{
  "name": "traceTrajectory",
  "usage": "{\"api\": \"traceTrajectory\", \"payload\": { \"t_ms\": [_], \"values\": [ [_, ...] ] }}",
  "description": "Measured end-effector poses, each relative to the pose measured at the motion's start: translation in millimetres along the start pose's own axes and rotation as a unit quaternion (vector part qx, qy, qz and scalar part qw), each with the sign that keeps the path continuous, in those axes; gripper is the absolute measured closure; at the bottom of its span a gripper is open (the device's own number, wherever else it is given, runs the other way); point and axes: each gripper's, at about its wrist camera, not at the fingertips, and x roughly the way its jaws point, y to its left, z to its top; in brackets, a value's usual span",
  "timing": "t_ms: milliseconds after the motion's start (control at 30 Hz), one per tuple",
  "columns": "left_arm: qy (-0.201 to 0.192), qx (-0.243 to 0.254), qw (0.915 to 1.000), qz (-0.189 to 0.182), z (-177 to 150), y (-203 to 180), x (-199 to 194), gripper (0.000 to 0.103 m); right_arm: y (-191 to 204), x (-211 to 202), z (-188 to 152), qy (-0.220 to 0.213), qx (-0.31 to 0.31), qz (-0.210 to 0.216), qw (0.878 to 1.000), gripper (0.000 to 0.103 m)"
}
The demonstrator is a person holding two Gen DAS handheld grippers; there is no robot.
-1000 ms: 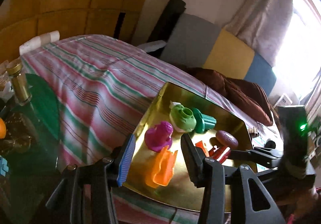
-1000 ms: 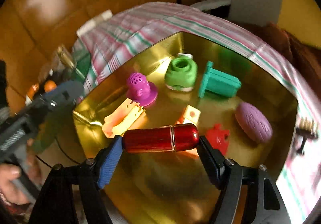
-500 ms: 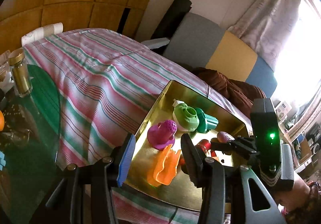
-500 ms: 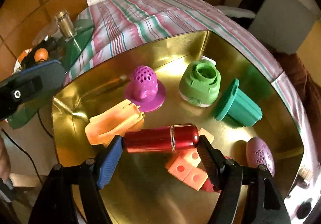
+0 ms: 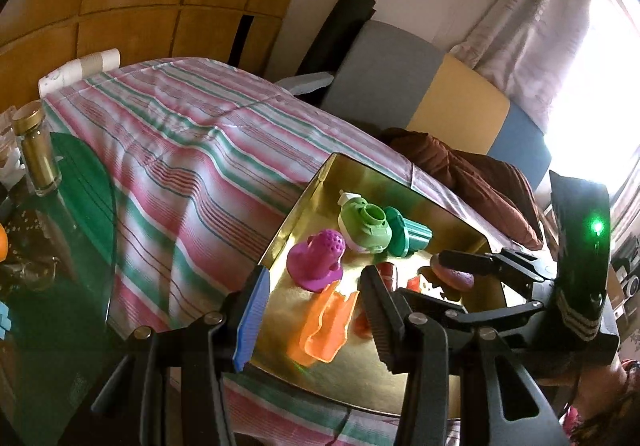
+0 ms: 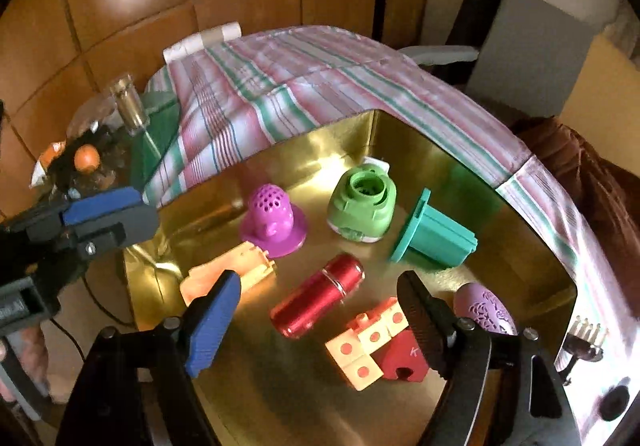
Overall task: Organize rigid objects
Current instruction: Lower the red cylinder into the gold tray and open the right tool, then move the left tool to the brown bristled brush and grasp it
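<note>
In the left wrist view, the left gripper (image 5: 312, 310) hangs over the near left corner of a shiny gold rectangular tray (image 5: 280, 234), its blue-padded and black fingers spread wide with nothing between them. The tray sits on a pink, green and white striped cloth (image 5: 180, 150). In the tray lie a magenta perforated dome with a flared brim (image 5: 318, 260), a light green round plastic cap (image 5: 366, 226) touching a teal flanged plastic block (image 5: 408, 236), and an orange plastic scoop-shaped piece (image 5: 326, 328) just beyond the fingers. Only the end of a red metallic cylinder (image 5: 387, 271) shows past the black finger. The right gripper (image 5: 472, 266) reaches in from the right, above a mauve oval piece (image 5: 454, 275). A gold-capped glass jar (image 5: 34, 150) stands on a green glass tabletop (image 5: 80, 186) at far left. In the right wrist view, the right gripper (image 6: 320, 326) is wide open and holds nothing; the red metallic cylinder (image 6: 318, 302) lies tilted on the tray floor (image 6: 280, 386) between and just beyond the fingers, clear of both pads. Beside it sit a cluster of peach dotted cubes (image 6: 368, 342) against a red notched block (image 6: 402, 360), with the mauve oval piece (image 6: 486, 308) behind the black finger. The left gripper (image 6: 100, 214) appears at left over the tray's edge.
</note>
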Motion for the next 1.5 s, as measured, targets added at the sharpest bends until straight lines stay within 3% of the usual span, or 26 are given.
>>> {"api": "traceTrajectory", "payload": {
  "t_ms": [200,367,633,867,1133,1500],
  "values": [
    [0.006,0.008,0.9999,-0.01,-1.2,-4.4,2.0,0.056,-22.7,-22.9,-10.3,-0.021,0.091,0.019,0.995,0.022],
    [0.019,0.024,0.9993,-0.022,-6.5,-14.4,6.4,0.056,-53.1,-45.5,-29.6,-0.031,0.178,0.026,0.983,0.022],
    [0.029,0.072,0.9953,-0.059,-17.2,-41.7,6.8,0.056,-91.0,-79.7,-71.7,-0.039,0.241,-0.005,0.97,0.022],
    [0.048,0.134,0.9845,-0.102,-35.3,-76.0,6.2,0.056,-124.4,-107.5,-119.0,-0.042,0.293,-0.037,0.954,0.021],
    [0.061,0.185,0.9716,-0.135,-55.6,-111.8,1.0,0.055,-166.7,-109.5,-182.7,0.003,0.351,-0.082,0.933,0.021],
    [0.088,0.213,0.9585,-0.167,-66.9,-161.3,6.5,0.055,-233.7,-125.5,-231.5,0.038,0.385,-0.128,0.913,0.021]
  ]
}}
